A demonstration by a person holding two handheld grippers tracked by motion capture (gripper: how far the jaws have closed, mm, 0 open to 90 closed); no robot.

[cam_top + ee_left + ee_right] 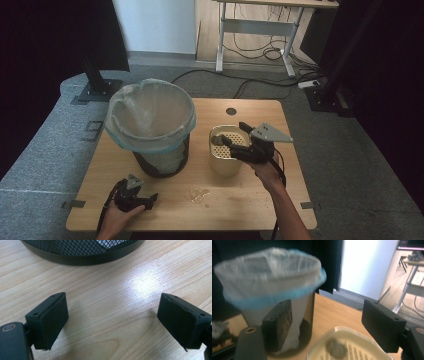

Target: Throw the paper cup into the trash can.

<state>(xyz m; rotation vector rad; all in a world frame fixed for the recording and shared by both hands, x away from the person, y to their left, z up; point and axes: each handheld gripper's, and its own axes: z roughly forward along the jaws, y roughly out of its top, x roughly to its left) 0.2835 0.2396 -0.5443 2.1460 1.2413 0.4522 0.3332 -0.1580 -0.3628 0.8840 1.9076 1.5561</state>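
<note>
High view: right hand-held gripper (235,142) spread empty over strainer cup (227,150), lump (336,348) below, could tip it.

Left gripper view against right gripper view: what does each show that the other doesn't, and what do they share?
Left gripper view: open jaws over bare, glare-lit wooden tabletop, with just the black mesh base of the bin at the top edge.
Right gripper view: the bin's bag-lined rim, a cream slotted container holding a dark lump, and the room behind.
Both: the bin, the table, open empty jaws.
</note>
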